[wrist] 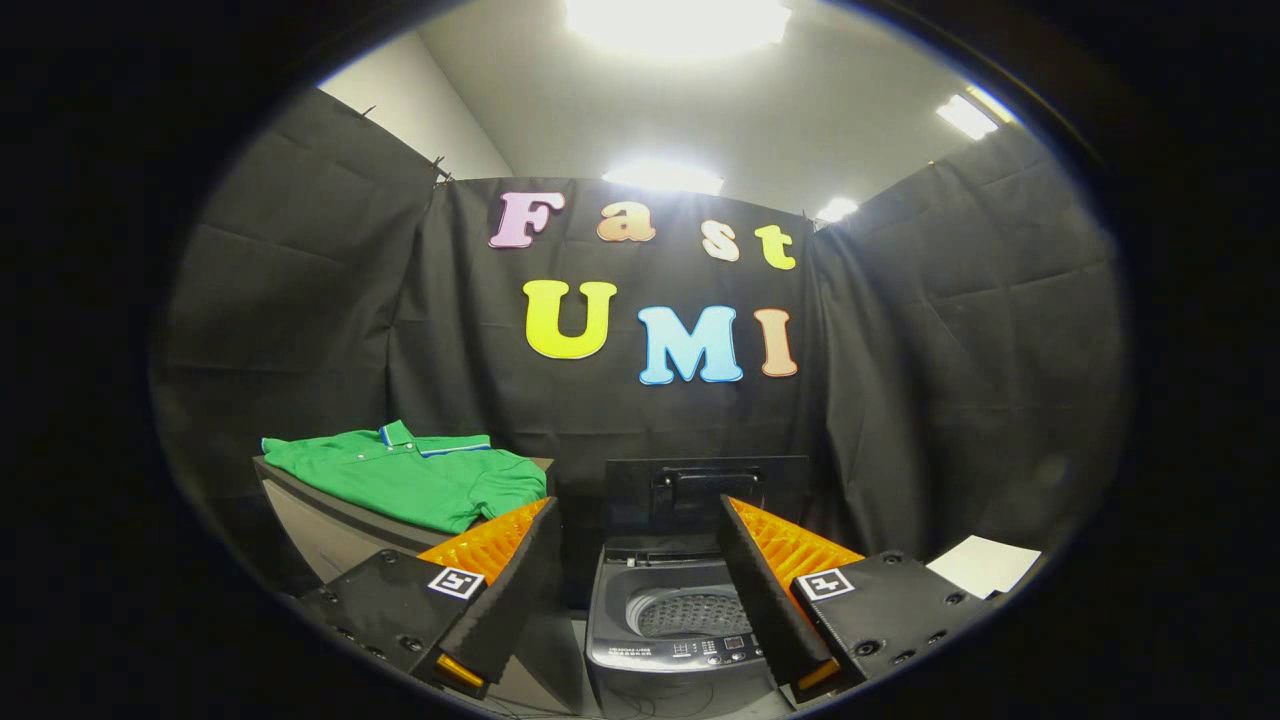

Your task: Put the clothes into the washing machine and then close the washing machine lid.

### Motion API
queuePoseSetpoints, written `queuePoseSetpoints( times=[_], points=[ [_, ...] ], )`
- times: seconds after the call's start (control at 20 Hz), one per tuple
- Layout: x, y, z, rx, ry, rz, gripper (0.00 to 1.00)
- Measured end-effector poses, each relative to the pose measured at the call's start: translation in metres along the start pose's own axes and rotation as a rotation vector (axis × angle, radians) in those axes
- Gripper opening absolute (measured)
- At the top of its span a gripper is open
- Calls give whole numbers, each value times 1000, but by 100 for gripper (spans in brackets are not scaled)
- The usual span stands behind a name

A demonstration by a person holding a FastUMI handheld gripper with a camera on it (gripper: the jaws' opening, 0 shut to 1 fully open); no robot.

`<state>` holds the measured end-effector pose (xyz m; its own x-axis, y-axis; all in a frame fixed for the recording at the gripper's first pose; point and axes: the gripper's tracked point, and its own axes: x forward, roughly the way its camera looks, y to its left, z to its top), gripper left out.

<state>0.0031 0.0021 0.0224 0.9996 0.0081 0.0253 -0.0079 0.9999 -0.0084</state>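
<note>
Gripper (640, 535) fingers spread wide, holding nothing; washing machine (672, 630) ahead between them, lid (705, 492) up; green shirt (415, 478) far left on a table (320, 520).

Setting: a recording booth inside an office-type room. Evidence: black cloth walls (300, 300) clipped up at 9, 12 and 3 o'clock; white ceiling with panel lights (680, 20) at 12 o'clock; small washing machine (680, 620) staged at 6 o'clock.
</note>
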Motion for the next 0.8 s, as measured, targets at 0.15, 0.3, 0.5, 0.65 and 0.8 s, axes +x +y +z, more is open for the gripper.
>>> queuePoseSetpoints(
  times=[0.15, 0.3, 0.5, 0.65, 0.8],
  points=[
    [6, 10, 9, -4, -4, 26, 97],
    [12, 25, 18, -4, -9, 62, 97],
    [24, 42, 30, -19, -15, 96, 97],
    [33, 55, 36, -15, -3, 118, 97],
    [42, 68, 42, 6, 11, 142, 97]
  ],
)
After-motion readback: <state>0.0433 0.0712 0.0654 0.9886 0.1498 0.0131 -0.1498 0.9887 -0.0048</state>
